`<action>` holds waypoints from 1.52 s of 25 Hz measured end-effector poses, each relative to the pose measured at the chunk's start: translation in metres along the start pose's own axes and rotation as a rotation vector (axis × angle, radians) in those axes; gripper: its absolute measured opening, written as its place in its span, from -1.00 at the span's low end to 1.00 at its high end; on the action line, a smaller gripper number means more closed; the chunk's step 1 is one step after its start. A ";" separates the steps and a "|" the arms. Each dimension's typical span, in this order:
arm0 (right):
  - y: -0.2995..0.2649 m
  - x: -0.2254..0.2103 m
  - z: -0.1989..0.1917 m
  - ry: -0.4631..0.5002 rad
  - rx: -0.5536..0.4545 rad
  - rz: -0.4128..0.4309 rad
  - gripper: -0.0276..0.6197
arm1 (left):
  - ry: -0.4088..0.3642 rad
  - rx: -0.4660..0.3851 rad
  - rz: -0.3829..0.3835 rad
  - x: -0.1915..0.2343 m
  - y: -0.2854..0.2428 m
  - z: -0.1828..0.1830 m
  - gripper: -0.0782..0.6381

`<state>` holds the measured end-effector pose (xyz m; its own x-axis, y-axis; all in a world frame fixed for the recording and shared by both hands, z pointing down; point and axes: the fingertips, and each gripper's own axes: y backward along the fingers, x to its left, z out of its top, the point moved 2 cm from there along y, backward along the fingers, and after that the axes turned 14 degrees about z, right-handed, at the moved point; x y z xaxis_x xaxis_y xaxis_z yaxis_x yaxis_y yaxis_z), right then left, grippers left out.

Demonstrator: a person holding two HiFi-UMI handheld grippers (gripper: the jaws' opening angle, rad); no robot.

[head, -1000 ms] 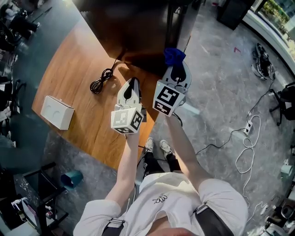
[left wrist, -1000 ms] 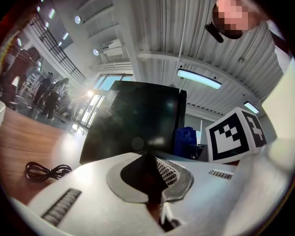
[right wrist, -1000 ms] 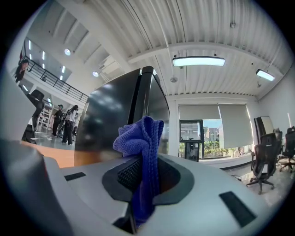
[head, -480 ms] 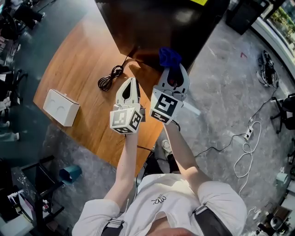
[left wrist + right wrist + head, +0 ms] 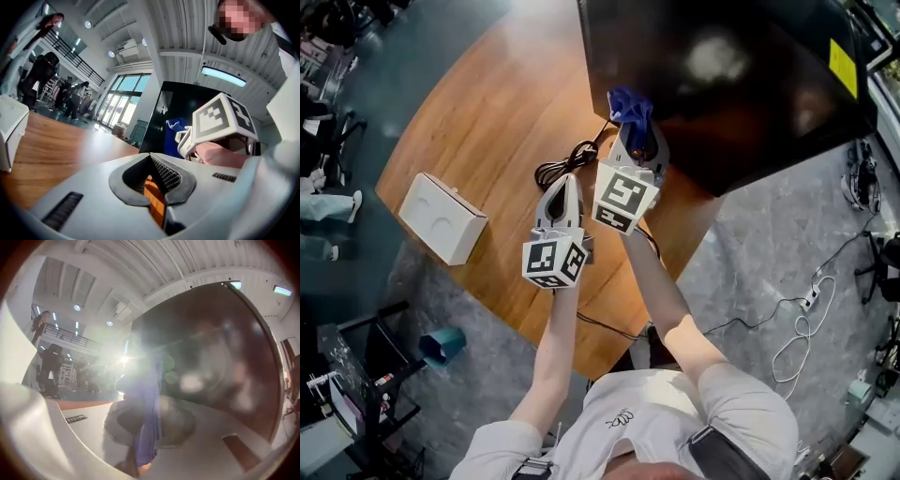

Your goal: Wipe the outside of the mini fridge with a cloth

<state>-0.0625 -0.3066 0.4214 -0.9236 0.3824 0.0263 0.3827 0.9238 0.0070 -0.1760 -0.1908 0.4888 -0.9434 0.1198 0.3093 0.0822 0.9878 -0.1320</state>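
The black glossy mini fridge (image 5: 731, 84) stands on the round wooden table (image 5: 497, 122), its top filling the upper right of the head view. My right gripper (image 5: 635, 139) is shut on a blue cloth (image 5: 629, 106), which bunches out past the jaws against the fridge's near side. In the right gripper view the blue cloth (image 5: 149, 413) hangs between the jaws with the dark fridge (image 5: 211, 366) close ahead. My left gripper (image 5: 562, 192) is shut and holds nothing, hovering over the table left of the right one; its jaws meet in the left gripper view (image 5: 151, 157).
A coiled black power cable (image 5: 565, 164) lies on the table by the fridge's corner. A white box (image 5: 442, 217) sits near the table's left edge. Cables and a power strip (image 5: 811, 300) trail on the grey floor at right; a teal bin (image 5: 442, 344) stands lower left.
The view has shifted so the fridge's top now fills the upper right. Both grippers have moved up toward the fridge, the right one carrying the blue cloth to its side.
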 end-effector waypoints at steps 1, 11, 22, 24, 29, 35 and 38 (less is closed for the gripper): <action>-0.012 0.008 -0.004 -0.002 0.003 0.008 -0.73 | 0.008 0.009 0.010 0.009 -0.001 -0.004 -0.77; -0.091 0.061 -0.030 0.029 0.024 0.073 -0.73 | 0.076 0.050 0.087 0.070 -0.022 -0.029 -0.77; -0.098 0.052 -0.036 0.030 0.045 0.040 -0.73 | 0.075 0.053 0.109 0.082 -0.020 -0.032 -0.77; -0.090 0.047 -0.034 0.015 0.050 0.027 -0.73 | 0.073 0.045 0.101 0.077 -0.019 -0.028 -0.77; -0.054 0.022 -0.025 0.014 0.052 -0.015 -0.73 | 0.061 0.024 0.053 0.047 -0.015 -0.016 -0.77; -0.008 -0.020 -0.020 -0.004 0.064 -0.061 -0.73 | 0.035 0.013 -0.007 -0.010 -0.003 -0.012 -0.77; 0.017 -0.044 -0.019 -0.007 0.068 -0.088 -0.73 | 0.032 0.016 -0.028 -0.034 0.008 -0.015 -0.77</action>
<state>-0.0149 -0.3081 0.4389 -0.9538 0.2996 0.0213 0.2979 0.9528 -0.0589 -0.1385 -0.1856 0.4911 -0.9343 0.0956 0.3433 0.0505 0.9892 -0.1378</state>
